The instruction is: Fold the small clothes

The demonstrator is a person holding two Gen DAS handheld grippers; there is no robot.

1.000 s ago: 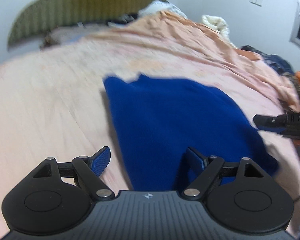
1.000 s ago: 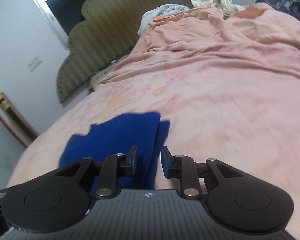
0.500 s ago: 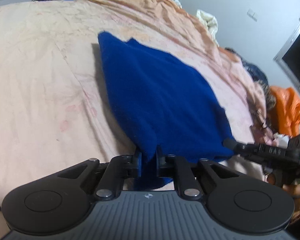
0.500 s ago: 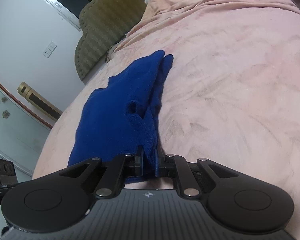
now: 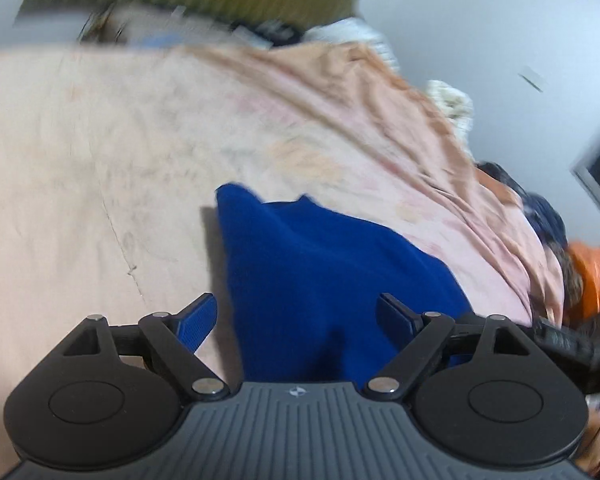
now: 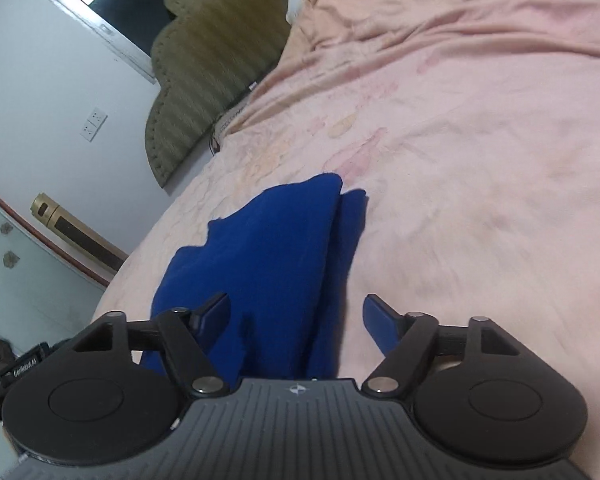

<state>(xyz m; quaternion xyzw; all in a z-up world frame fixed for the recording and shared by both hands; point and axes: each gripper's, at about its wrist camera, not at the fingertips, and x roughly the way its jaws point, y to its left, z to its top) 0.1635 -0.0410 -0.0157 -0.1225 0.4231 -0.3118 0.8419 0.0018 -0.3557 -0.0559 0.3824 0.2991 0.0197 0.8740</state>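
The blue garment (image 5: pixel 324 280) lies on the pink bedsheet (image 5: pixel 100 168), folded over on itself so that 2 layers show along its far edge in the right wrist view (image 6: pixel 284 256). It sits near the edge of the bed, well apart from the olive padded headboard (image 6: pixel 216 60).

The left gripper (image 5: pixel 296 316) has its jaws spread wide; they have just been opening. The cloth's near end lies below the gap between the 2 blue pads (image 5: pixel 198 320), and neither pad presses on it. The left pad stands over bare sheet just beside the garment's left edge, the right one over the blue fabric.

The right gripper (image 6: pixel 296 314) likewise stands apart, its jaws also having just been opening, and the cloth runs under the gap without being pinched. Its left finger hangs over the garment, its right finger over the pink sheet just beside the folded edge.

At the far right of the left wrist view (which is blurred) part of the other black gripper shows, with an orange cloth (image 5: pixel 592 276) beyond it.
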